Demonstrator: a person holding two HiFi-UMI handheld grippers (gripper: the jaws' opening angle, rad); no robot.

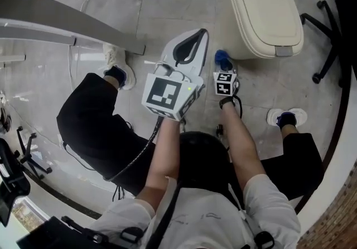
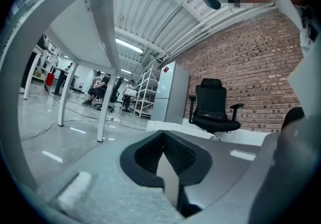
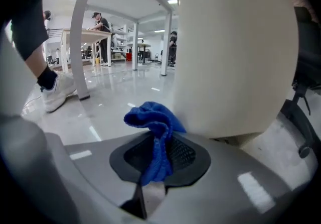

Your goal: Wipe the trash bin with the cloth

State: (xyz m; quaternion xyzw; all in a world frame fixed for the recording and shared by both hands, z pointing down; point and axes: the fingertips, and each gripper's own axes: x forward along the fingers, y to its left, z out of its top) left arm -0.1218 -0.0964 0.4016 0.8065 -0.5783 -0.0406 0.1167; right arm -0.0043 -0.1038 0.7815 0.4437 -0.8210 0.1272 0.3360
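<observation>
The cream trash bin (image 1: 265, 13) with its lid shut stands on the floor at the upper right of the head view. My right gripper (image 1: 223, 66) is low beside the bin's near left side, shut on a blue cloth (image 1: 222, 59). In the right gripper view the cloth (image 3: 155, 132) bunches up out of the shut gripper (image 3: 159, 140), and the bin's wall (image 3: 235, 52) fills the view just ahead, a small gap away. My left gripper (image 1: 192, 38) is raised left of the bin. Seen from its own camera, that gripper (image 2: 164, 142) is shut with nothing in it.
A white table frame (image 1: 67, 33) crosses the upper left, with a cable on the floor behind it. A black office chair's base (image 1: 329, 47) stands right of the bin. My knees and shoes (image 1: 287, 116) flank the grippers. A black chair (image 2: 213, 107) and brick wall show in the left gripper view.
</observation>
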